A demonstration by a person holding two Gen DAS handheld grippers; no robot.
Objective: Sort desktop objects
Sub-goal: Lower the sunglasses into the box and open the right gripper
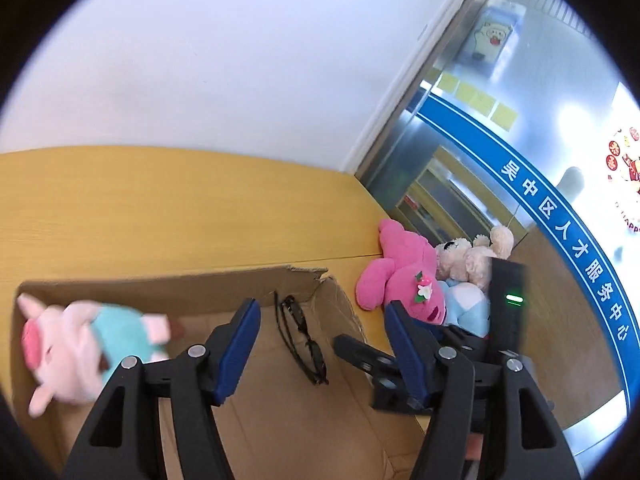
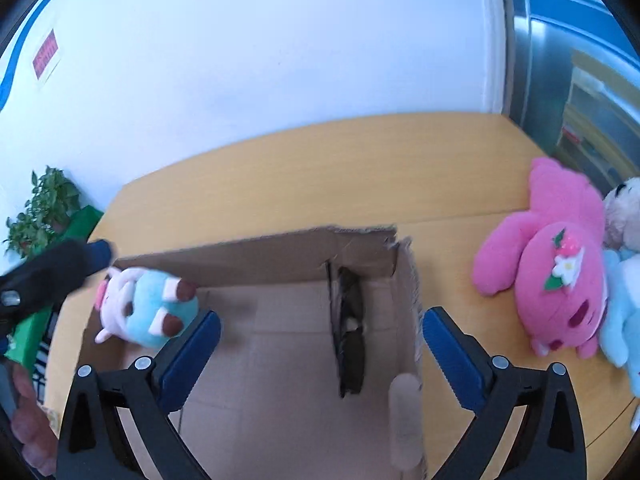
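An open cardboard box (image 1: 308, 280) (image 2: 280, 248) sits on the yellow wooden table (image 1: 160, 208) (image 2: 360, 160). A small pink and teal pig plush (image 1: 80, 344) (image 2: 144, 308) is blurred at the box's left end, free of both grippers. Black glasses (image 1: 300, 332) (image 2: 350, 332) lie inside the box at the right. My left gripper (image 1: 320, 328) is open and empty over the box. My right gripper (image 2: 320, 328) is open and empty above the box; it also shows in the left wrist view (image 1: 400, 364). A big pink plush (image 1: 404, 276) (image 2: 556, 264) lies right of the box.
A beige bear plush (image 1: 472, 256) (image 2: 624, 212) and a light blue plush (image 1: 468, 304) (image 2: 624, 312) lie beside the pink one. A green item (image 2: 36, 320) and a potted plant (image 2: 40, 212) stand left of the box. A white wall and glass partition lie behind.
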